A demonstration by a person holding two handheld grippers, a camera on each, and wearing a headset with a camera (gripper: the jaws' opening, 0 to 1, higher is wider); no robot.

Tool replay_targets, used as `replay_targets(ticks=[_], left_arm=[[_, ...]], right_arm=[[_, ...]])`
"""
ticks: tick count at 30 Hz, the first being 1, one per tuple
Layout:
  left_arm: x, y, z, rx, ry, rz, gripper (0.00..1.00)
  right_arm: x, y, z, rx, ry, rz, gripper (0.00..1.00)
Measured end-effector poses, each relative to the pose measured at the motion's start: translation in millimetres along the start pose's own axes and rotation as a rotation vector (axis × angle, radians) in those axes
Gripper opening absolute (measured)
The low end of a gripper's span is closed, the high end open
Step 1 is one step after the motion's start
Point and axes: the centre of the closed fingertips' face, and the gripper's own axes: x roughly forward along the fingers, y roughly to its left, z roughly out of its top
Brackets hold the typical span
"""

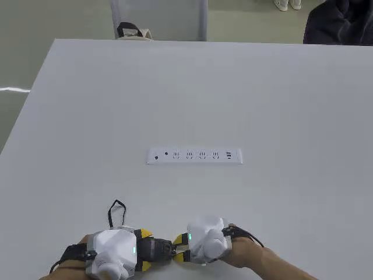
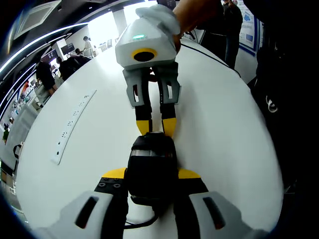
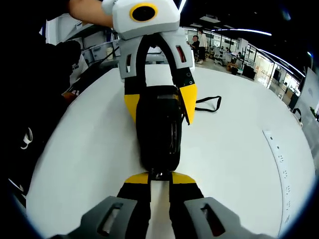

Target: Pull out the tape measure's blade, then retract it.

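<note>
At the table's (image 1: pixel 192 93) near edge, about midway along it, the two tongs face each other tip to tip with the black tape measure (image 1: pixel 156 249) between them. The left tongs (image 2: pixel 151 173) are clenched on the tape measure's case, one yellow tip pressed to each of its flat sides, and the case lies low over the white tabletop. The right tongs (image 3: pixel 159 178) meet it from the opposite side. Their yellow tips are drawn close together at the case's front end and pinch a small dark tab there. No length of blade can be made out between the case and those tips. A hand (image 1: pixel 249 252) wraps the right tongs' white housing, and a cable trails off behind it. Just beyond the left tongs, a thin black strap loop (image 1: pixel 116 212) lies on the table, running back towards the case. Farther in, near the table's middle, a white power strip (image 1: pixel 194 156) lies flat, parallel to the near edge. Past the far edge stands a grey panel (image 1: pixel 158 17), with a dark strap at its foot. Dark clothing (image 1: pixel 339 22) shows off the far right corner.
</note>
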Motion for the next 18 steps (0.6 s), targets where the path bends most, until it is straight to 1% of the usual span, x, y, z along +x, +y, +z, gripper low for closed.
replay_targets(ticks=[7,13,18], left_arm=[[0.6,0.7,-2.7,-0.007,-0.004,-0.001,0.3],[-1.8,1.2,0.0,-0.017,-0.007,0.001,0.3],[-0.4,1.7,-3.9,-0.019,-0.006,0.001,0.3]], right_arm=[[-0.8,0.5,0.9,-0.013,0.028,0.013,0.11],[-2.9,0.5,1.6,-0.019,0.039,0.025,0.11],[-6.0,0.5,-1.7,-0.02,0.051,0.032,0.11]])
